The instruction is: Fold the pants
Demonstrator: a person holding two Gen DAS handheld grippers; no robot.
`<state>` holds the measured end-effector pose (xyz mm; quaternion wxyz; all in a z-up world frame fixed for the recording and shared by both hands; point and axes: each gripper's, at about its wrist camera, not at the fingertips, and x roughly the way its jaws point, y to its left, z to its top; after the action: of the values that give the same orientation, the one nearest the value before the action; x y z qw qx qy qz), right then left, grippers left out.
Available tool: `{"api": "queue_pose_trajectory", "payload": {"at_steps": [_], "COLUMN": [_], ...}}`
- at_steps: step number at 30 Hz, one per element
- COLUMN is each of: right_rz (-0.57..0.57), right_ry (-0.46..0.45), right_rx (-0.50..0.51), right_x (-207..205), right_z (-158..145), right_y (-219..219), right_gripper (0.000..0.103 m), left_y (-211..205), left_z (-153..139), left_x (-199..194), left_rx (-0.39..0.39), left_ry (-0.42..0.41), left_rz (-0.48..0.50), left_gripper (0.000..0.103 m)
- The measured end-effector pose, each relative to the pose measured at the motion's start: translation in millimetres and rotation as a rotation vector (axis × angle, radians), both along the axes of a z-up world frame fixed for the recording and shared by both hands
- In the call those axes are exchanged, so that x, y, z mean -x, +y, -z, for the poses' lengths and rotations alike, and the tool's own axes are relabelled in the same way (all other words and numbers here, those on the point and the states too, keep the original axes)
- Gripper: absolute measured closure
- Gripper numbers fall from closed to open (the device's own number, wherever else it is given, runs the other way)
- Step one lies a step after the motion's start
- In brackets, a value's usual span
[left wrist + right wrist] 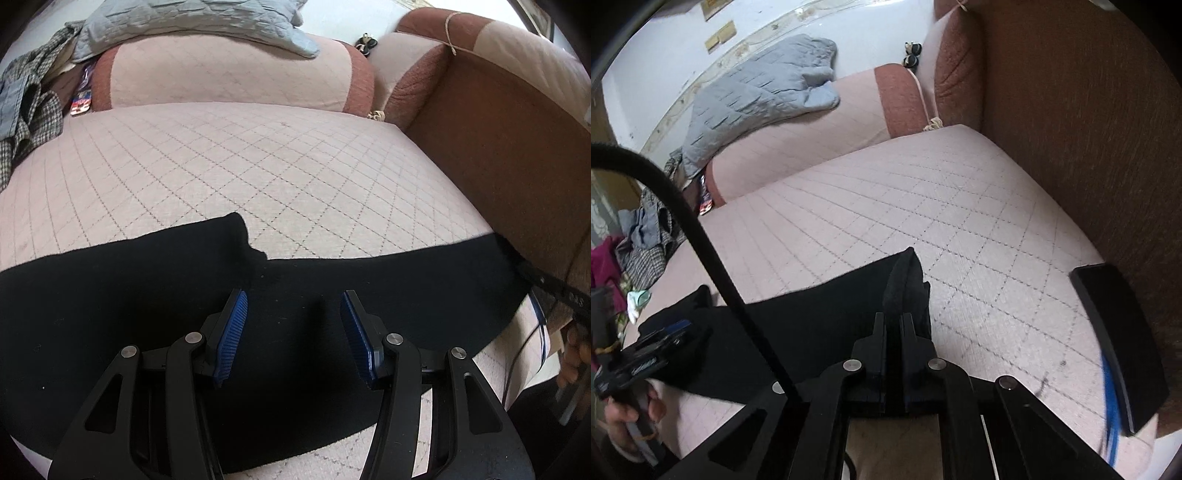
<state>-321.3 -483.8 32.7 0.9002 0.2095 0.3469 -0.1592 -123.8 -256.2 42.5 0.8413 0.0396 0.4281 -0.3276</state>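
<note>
Pants (147, 314) lie as a black band across the quilted sofa cushion (258, 166). Right gripper (893, 321) is clenched on the raised cloth end; left gripper (293, 310) hovers spread over the middle, holding nothing. Recommended procedure: left pins the fold line while right carries its end across, keeping edges aligned.

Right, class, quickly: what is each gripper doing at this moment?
Left gripper: open, above the black pants.
Right gripper: shut on the black pants.
</note>
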Motion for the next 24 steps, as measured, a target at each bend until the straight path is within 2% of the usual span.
{"api": "queue_pose_trajectory", "payload": {"at_steps": [4, 10, 11, 13, 14, 15, 18, 24], "right_rz": [-0.005, 0.031, 0.043, 0.075, 0.094, 0.108, 0.105, 0.115], "right_ry": [0.048, 0.095, 0.096, 0.079, 0.067, 0.052, 0.053, 0.11], "right_rx": [0.045, -0.008, -0.028, -0.077, -0.092, -0.096, -0.082, 0.03], "right_x": [6.0, -1.5, -2.2, 3.4, 8.2, 14.8, 24.1, 29.4], "right_z": [0.8, 27.9, 32.8, 35.0, 32.8, 29.5, 23.1, 13.2], "right_y": [2.7, -11.6, -15.9, -23.1, -25.9, -28.0, -25.4, -15.9], "right_gripper": [0.098, 0.098, 0.096, 0.083, 0.073, 0.07, 0.07, 0.07], "left_y": [-4.2, -14.9, -17.5, -25.2, -31.3, -37.2, -58.3, -100.4], "left_z": [3.0, 3.1, 2.0, -1.0, -2.5, -3.3, -7.0, -14.1], "left_x": [2.3, 8.4, 9.2, 10.5, 11.8, 11.4, 9.2, 17.3], "left_rx": [-0.014, -0.024, -0.018, 0.006, 0.019, 0.032, 0.058, 0.024], "left_ry": [-0.005, -0.004, 0.003, 0.027, 0.044, 0.065, 0.11, 0.08], "left_rz": [0.0, 0.05, 0.07, 0.12, 0.146, 0.175, 0.229, 0.316], "left_gripper": [0.051, 0.051, 0.051, 0.051, 0.051, 0.051, 0.051, 0.051]}}
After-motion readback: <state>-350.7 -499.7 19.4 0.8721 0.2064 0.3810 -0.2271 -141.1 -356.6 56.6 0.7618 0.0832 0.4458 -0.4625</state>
